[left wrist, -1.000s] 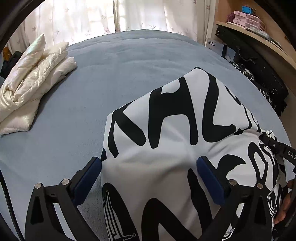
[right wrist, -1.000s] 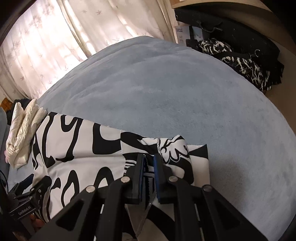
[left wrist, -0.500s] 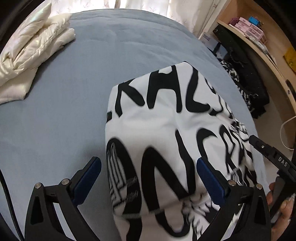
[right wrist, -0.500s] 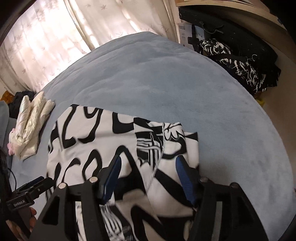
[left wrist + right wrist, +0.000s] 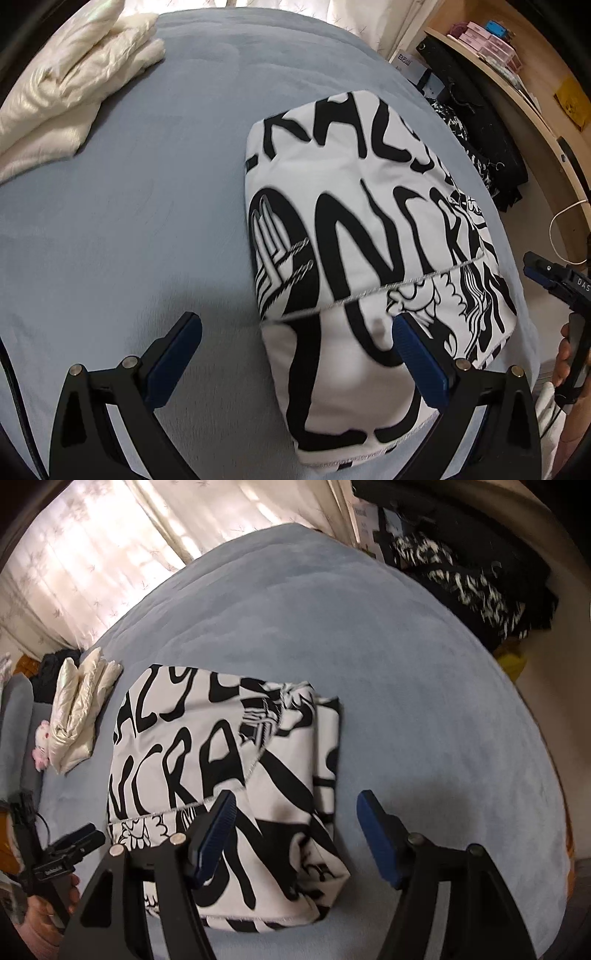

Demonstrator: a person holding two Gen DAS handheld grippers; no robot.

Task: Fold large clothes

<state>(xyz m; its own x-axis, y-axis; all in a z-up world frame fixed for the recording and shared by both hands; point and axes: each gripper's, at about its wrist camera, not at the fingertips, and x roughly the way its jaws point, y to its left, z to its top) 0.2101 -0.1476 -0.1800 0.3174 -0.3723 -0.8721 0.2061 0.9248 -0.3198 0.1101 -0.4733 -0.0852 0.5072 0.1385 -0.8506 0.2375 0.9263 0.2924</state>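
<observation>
On the blue-grey bed [image 5: 155, 192] the black-and-white printed garment [image 5: 354, 206] lies folded into a thick rectangle, a hemmed layer lapped across its near half. The left tongs [image 5: 295, 354] stand wide, holding nothing, one pad over the garment's near edge, the other over bare bed. The right tongs [image 5: 295, 827] also gape empty. A folded cream jacket [image 5: 70, 81] rests at ten o'clock, well apart.

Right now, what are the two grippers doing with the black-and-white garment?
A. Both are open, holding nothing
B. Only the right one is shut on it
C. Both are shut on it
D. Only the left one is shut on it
A: the left gripper and the right gripper both have their jaws spread wide, and the garment lies folded on the bed, free of both.
</observation>
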